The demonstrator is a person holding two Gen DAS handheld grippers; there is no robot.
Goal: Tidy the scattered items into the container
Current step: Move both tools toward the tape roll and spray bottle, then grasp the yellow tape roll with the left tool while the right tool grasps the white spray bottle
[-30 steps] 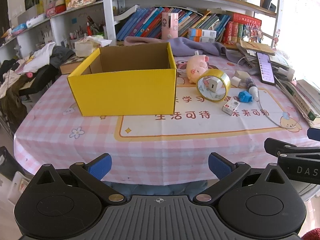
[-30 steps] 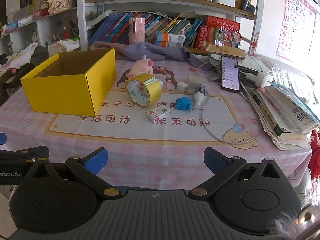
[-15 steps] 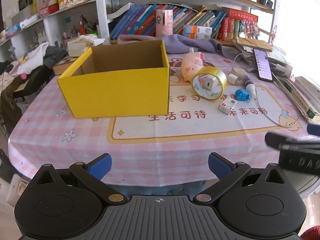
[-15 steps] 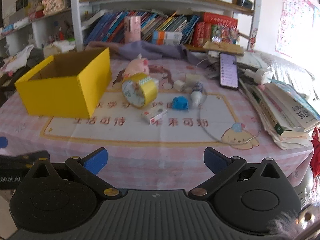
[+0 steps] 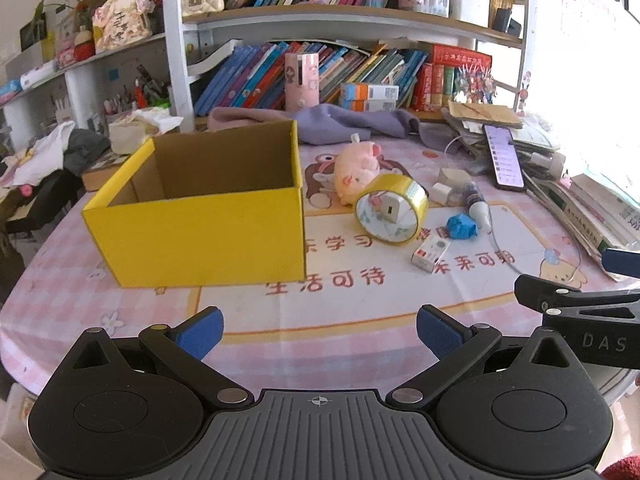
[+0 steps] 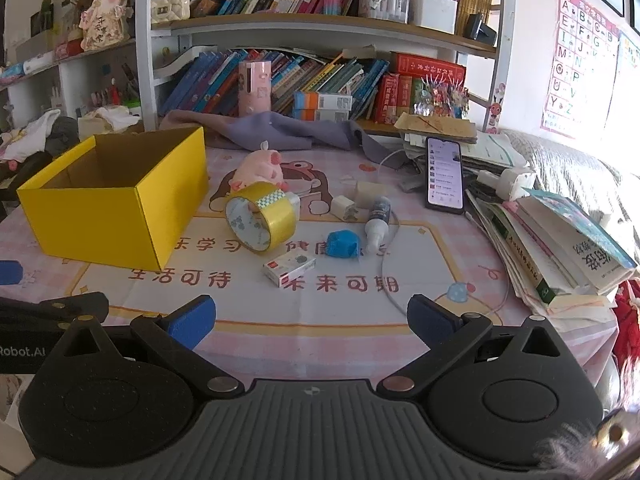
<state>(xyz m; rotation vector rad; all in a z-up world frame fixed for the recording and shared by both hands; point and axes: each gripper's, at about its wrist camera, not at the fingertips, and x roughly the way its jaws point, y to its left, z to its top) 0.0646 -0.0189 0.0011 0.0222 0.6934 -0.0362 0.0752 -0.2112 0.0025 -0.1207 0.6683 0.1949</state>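
1. Left wrist view, nearest first: my left gripper [image 5: 319, 330] hangs over the near edge of the table [image 5: 340, 320], its blue pads spread wide with nothing between them.
2. From the right wrist camera, my right gripper [image 6: 311, 318] is likewise spread wide and empty over the near edge.
3. Next out, I see a small white and red box [image 6: 289, 268] lying flat on the printed mat [image 6: 240, 304].
4. Just beyond it sits a crumpled blue item [image 6: 341, 243], with a small white bottle [image 6: 377, 219] lying just beside it on the right.
5. I see the yellow tape roll [image 6: 262, 217] standing on edge left of these, with the pink plush pig [image 6: 260, 168] close behind it.
6. A white charger plug [image 6: 344, 207] sits near the bottle's far end.
7. The yellow cardboard box [image 5: 200, 226] stands open-topped on the left, beside the tape; I see nothing inside it.
8. Farthest, a phone [image 6: 445, 172] leans on stacked books, and a purple cloth [image 6: 280, 128] lies before the bookshelf [image 6: 320, 24].
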